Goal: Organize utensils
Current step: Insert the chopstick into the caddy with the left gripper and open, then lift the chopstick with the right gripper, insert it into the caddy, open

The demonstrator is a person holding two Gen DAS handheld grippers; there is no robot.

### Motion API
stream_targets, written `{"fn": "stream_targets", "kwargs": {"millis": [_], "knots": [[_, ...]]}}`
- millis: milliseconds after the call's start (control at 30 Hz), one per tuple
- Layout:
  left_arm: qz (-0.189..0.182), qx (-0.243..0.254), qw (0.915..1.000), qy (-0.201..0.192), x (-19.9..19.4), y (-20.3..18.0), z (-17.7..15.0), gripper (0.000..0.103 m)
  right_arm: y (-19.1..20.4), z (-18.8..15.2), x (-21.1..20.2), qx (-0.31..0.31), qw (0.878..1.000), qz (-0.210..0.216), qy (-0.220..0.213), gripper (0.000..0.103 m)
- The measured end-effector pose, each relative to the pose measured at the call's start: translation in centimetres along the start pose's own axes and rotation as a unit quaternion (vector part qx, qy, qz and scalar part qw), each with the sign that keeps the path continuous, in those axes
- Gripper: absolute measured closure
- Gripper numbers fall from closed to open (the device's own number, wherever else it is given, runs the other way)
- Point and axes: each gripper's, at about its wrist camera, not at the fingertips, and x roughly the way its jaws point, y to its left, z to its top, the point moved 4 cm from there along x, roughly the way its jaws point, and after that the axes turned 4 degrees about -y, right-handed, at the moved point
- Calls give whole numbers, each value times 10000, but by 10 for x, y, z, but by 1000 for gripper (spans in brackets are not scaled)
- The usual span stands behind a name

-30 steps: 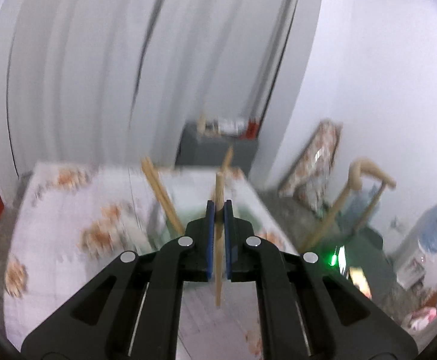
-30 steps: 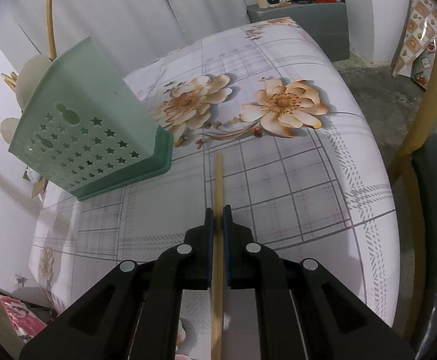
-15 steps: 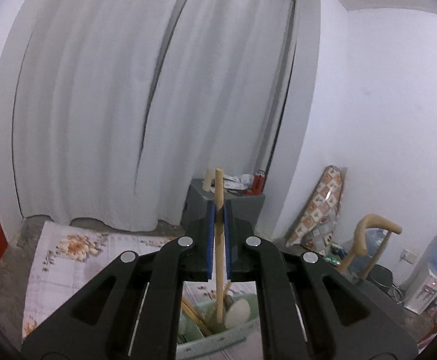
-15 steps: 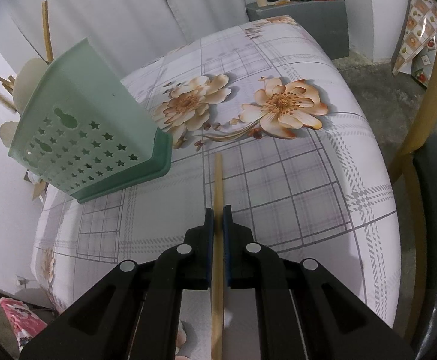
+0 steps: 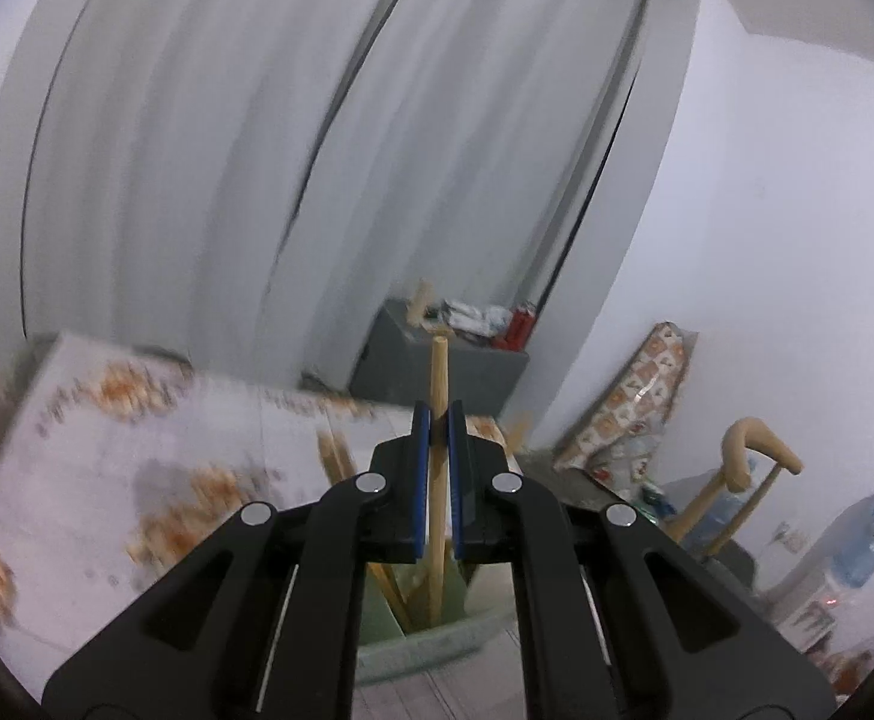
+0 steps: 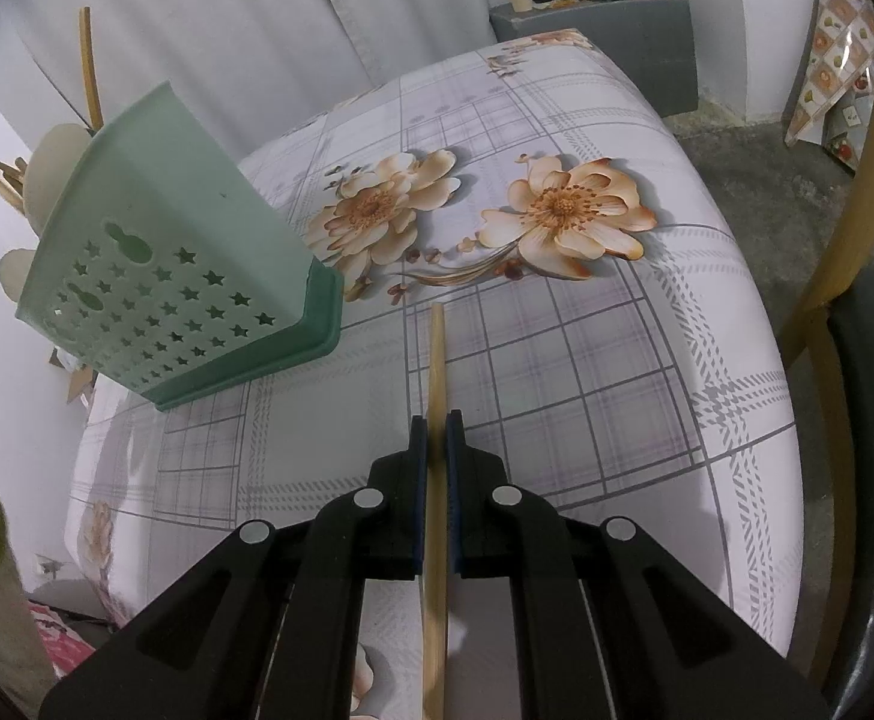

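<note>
While each gripper is closed on a thin wooden stick, the two views differ sharply in clarity. In the left wrist view, the left gripper [image 5: 435,420] is seen at lower centre with its blue pads pressed narrowly against a wooden stick [image 5: 437,480] that stands almost upright between them; its top rises above the jaws, and its lower end reaches down into the green utensil holder [image 5: 431,642] visible below the fingers at bottom centre. Other wooden sticks [image 5: 341,468] lean inside that holder, left of the jaws. The flowered tablecloth [image 5: 137,450] at lower left is blurred, and white curtains [image 5: 227,150] fill the upper half of that frame.

In the right wrist view, the right gripper [image 6: 435,420] is likewise shut narrowly on a second wooden stick [image 6: 436,372], which runs up the middle of the frame over the checked, flowered tablecloth [image 6: 587,360] — whether its far tip touches the cloth cannot be told. The green utensil holder [image 6: 179,276], perforated with stars, is seen at left, well apart from this stick, with utensil handles [image 6: 86,60] protruding at upper left.
</note>
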Motion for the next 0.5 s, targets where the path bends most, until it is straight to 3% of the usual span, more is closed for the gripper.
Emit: {"fn": "stream_targets", "kwargs": {"millis": [167,333,400,500], "knots": [[-123,-152,9994,298,3,6,-34,95,2,0,1,-134,9999,-55,15,96],[-58,-63,9995,302,-11,7,-49,69,4,4,1,-243,9996,-134,20,91],[4,16,9997,249,-17,8,-53,53,5,7,1,-313,9993,-200,4,87],[114,147,9997,170,-31,7,-58,42,7,12,2,-476,9983,-327,8,87]]}}
